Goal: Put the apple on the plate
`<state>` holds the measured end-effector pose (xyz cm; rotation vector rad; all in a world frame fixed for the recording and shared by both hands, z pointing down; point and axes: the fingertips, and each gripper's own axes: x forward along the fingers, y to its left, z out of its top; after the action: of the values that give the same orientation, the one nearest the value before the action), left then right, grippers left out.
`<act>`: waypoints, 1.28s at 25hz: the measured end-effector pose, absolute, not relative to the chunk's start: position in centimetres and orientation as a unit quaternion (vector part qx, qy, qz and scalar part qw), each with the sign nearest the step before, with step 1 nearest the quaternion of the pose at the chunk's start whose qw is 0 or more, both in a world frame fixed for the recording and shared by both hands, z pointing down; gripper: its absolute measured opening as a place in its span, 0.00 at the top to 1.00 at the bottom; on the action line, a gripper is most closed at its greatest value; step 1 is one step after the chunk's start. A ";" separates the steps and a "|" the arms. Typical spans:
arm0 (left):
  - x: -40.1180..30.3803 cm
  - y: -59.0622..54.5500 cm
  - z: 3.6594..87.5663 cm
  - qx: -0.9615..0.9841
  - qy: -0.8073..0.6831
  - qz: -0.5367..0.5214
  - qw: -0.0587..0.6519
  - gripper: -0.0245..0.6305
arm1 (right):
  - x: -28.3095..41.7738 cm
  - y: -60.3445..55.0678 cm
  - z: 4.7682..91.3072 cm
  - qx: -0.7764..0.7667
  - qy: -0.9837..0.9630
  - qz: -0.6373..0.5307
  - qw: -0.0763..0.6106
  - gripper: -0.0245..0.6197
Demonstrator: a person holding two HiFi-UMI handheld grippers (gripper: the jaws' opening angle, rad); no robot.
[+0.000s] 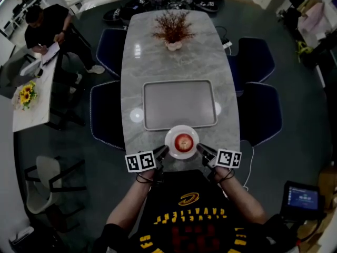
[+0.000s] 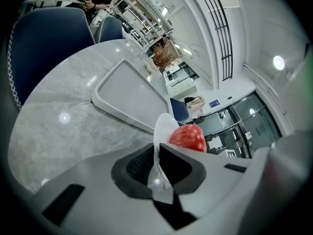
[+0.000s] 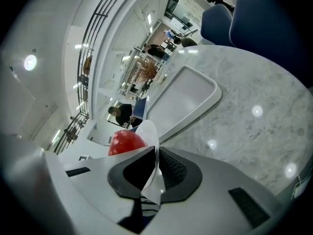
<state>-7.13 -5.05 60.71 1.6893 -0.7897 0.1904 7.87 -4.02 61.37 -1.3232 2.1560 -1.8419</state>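
A red apple (image 1: 183,141) lies on a small white plate (image 1: 181,133) that hangs just above the near end of the marble table. My left gripper (image 1: 163,152) is shut on the plate's left rim and my right gripper (image 1: 201,151) is shut on its right rim. In the left gripper view the thin plate (image 2: 162,131) rim stands edge-on between the dark pads, with the apple (image 2: 188,137) behind it. The right gripper view has the plate (image 3: 148,136) rim pinched the same way, and the apple (image 3: 124,141) sits to its left.
A grey rectangular tray (image 1: 179,104) lies on the marble table (image 1: 179,51) just beyond the plate. A vase of dried twigs (image 1: 172,30) stands at the far end. Dark blue chairs (image 1: 105,115) line both sides. A person sits at a side desk (image 1: 31,96) at the left.
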 end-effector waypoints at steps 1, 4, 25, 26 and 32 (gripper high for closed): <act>-7.2 -5.2 60.3 0.728 -0.336 0.076 0.593 0.90 | 7.8 -4.3 60.9 -0.423 0.690 -0.587 0.012 0.91; -7.7 -5.7 59.1 0.732 -0.328 0.059 0.595 0.91 | 7.1 -4.8 59.4 -0.420 0.691 -0.588 0.033 0.91; -7.7 -12.8 53.6 0.747 -0.305 -0.010 0.591 0.92 | 7.7 -11.1 54.7 -0.415 0.676 -0.603 0.086 0.92; -7.6 -13.2 53.5 0.748 -0.305 -0.012 0.589 0.92 | 7.9 -11.6 54.6 -0.413 0.677 -0.602 0.086 0.92; -6.6 -16.3 52.8 0.745 -0.307 -0.021 0.592 0.92 | 8.3 -15.9 52.6 -0.380 0.727 -0.565 0.090 0.92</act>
<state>-6.65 -16.32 52.80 1.7330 -0.7136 -0.0495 8.32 -15.90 52.58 -1.1303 2.1616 -1.6793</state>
